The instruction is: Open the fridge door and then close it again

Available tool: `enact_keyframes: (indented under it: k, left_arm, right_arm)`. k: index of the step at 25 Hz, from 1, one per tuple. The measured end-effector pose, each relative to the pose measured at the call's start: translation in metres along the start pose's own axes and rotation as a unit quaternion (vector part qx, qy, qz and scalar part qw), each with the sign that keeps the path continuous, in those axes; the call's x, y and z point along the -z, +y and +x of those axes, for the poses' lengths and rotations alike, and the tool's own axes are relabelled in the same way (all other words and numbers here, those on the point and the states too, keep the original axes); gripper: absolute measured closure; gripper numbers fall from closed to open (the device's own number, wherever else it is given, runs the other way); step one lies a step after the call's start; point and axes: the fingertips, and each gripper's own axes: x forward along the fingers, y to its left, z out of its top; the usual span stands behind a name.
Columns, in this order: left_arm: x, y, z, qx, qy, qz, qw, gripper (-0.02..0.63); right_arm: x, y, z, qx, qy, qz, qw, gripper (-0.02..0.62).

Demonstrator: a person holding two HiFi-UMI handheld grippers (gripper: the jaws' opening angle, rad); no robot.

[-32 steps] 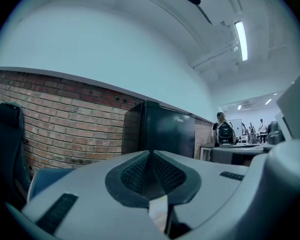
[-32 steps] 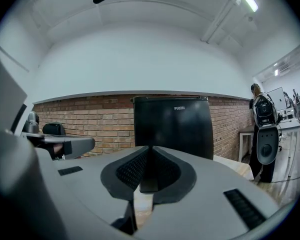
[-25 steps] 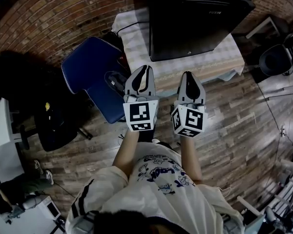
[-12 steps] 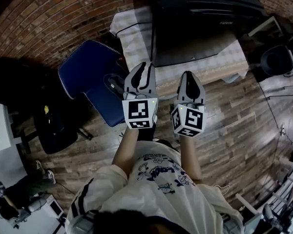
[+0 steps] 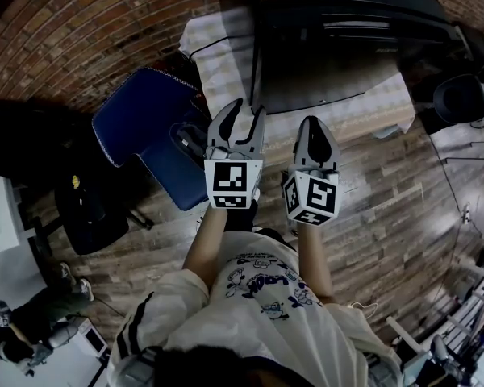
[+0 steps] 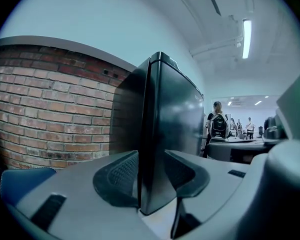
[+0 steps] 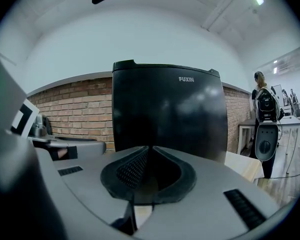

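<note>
Ahead of both grippers, a black fridge (image 5: 331, 55) is seen standing on a cloth-covered table (image 5: 226, 63) against a brick wall, its door closed. The left gripper (image 5: 248, 111) is held level short of the table edge, its jaws opening with nothing between them; the fridge's left front corner is seen through their gap, apart from the pads. The right gripper (image 5: 310, 125) is held beside it, jaws together and empty, aimed at the fridge's front. A blue chair (image 5: 145, 127) stands left of the table.

fridge (image 5: 331, 55) on table (image 5: 218, 67), chair (image 5: 145, 127) left of table, brick wall (image 5: 81, 31) behind
</note>
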Motion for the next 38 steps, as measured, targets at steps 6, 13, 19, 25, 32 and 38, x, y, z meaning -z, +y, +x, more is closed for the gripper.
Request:
enact_keyframes:
  k: [6, 13, 19, 25, 32, 38]
  left_arm:
    - [0.002, 0.005, 0.016, 0.011, 0.006, 0.005, 0.9999, 0.434]
    - [0.006, 0.004, 0.032, 0.036, 0.011, 0.007, 0.9993, 0.402]
    - [0.007, 0.001, 0.043, 0.051, 0.013, 0.01, 0.9985, 0.396]
    - [0.005, -0.003, 0.052, 0.066, 0.009, 0.01, 0.9977, 0.396]
    - [0.003, -0.009, 0.056, 0.097, 0.001, 0.019, 0.9951, 0.396]
    - [0.002, -0.011, 0.059, 0.115, -0.004, 0.032, 0.9929, 0.396]
  right_arm:
    - [0.005, -0.002, 0.014, 0.0, 0.009, 0.001, 1.0, 0.555]
    - [0.01, -0.003, 0.027, 0.002, 0.016, 0.002, 1.0, 0.555]
    - [0.011, -0.006, 0.033, 0.006, 0.019, 0.001, 1.0, 0.555]
    - [0.012, -0.012, 0.04, 0.011, 0.022, -0.001, 1.0, 0.555]
    - [0.015, -0.013, 0.044, 0.014, 0.027, -0.002, 1.0, 0.555]
    - [0.017, -0.014, 0.044, 0.016, 0.03, -0.002, 0.999, 0.555]
